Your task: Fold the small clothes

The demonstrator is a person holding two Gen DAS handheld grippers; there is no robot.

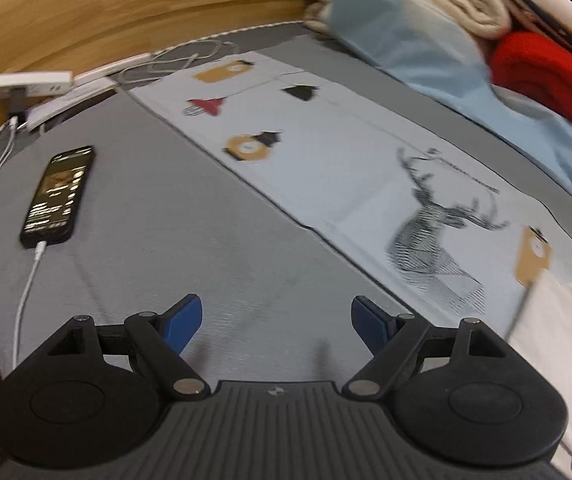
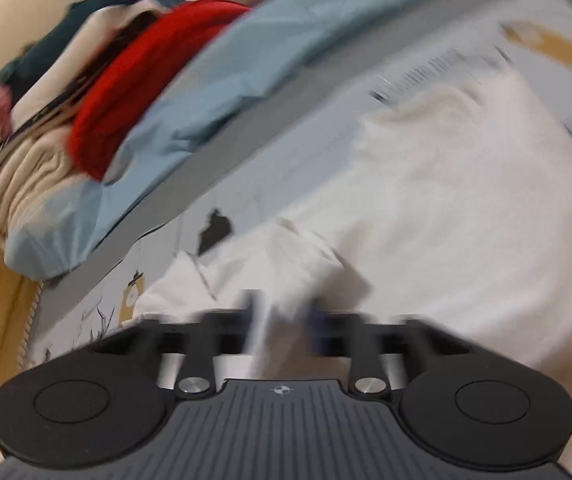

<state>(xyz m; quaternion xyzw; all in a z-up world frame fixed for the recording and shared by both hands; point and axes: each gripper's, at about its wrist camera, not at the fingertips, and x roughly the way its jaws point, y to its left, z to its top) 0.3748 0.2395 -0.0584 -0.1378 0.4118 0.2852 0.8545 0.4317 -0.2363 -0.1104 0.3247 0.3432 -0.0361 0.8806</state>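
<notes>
A white garment (image 2: 446,200) lies on a pale printed sheet (image 1: 326,152) on the bed. Its edge also shows at the lower right of the left wrist view (image 1: 558,344). My right gripper (image 2: 281,316) is shut on a fold of the white garment, with cloth bunched between its blurred blue fingers (image 2: 318,328). My left gripper (image 1: 275,326) is open and empty, hovering over the bare grey mattress (image 1: 189,216), left of the printed sheet and the garment.
A phone (image 1: 59,196) on a charging cable lies at the left. A power strip (image 1: 31,82) and cables sit by the wooden headboard (image 1: 125,8). A pile of beige, light blue (image 1: 406,40) and red (image 1: 546,80) bedding lines the far side.
</notes>
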